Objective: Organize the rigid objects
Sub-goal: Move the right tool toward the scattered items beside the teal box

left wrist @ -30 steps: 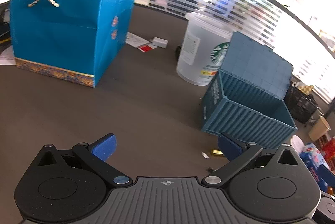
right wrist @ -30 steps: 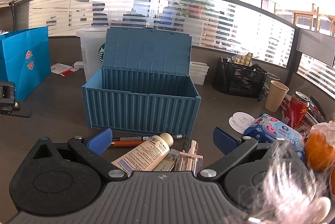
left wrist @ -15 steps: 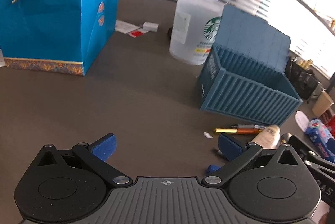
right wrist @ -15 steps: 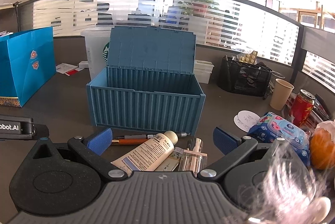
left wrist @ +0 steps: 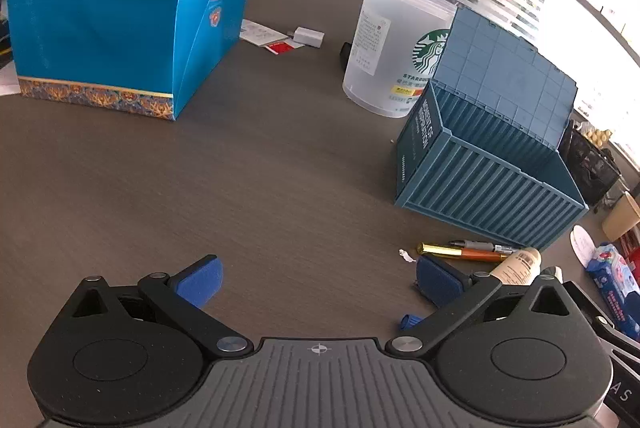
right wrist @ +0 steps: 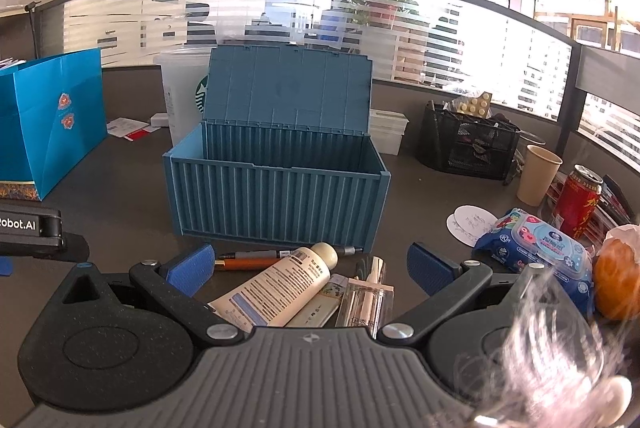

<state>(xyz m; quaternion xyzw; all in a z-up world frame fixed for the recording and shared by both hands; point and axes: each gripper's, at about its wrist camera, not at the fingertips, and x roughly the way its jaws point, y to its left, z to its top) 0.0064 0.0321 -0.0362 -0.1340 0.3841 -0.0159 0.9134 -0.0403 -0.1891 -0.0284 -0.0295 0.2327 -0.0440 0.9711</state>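
Observation:
A blue container-style box (right wrist: pixel 276 204) (left wrist: pixel 480 184) stands open on the dark desk, lid up, inside hidden. In front of it lie an orange-and-gold pen (right wrist: pixel 248 263) (left wrist: pixel 460 252), a grey pen (right wrist: pixel 260 253), a cream tube (right wrist: pixel 280 284) (left wrist: pixel 518 264), a flat sachet (right wrist: pixel 320 308) and a clear perfume bottle (right wrist: pixel 366 298). My right gripper (right wrist: pixel 310 268) is open just above this pile, the tube and bottle between its fingers, untouched. My left gripper (left wrist: pixel 318 278) is open over bare desk, left of the pens.
A blue paper gift bag (left wrist: pixel 120 20) stands at the left, a clear Starbucks cup (left wrist: pixel 392 44) behind the box. To the right are a wet-wipes pack (right wrist: pixel 536 244), red can (right wrist: pixel 578 200), paper cup (right wrist: pixel 536 174), black mesh organiser (right wrist: pixel 468 144) and an orange (right wrist: pixel 616 284).
The left gripper has drawn back and swung right, bringing the pens and tube into its view. The right gripper has edged slightly closer to the box. Both stay open.

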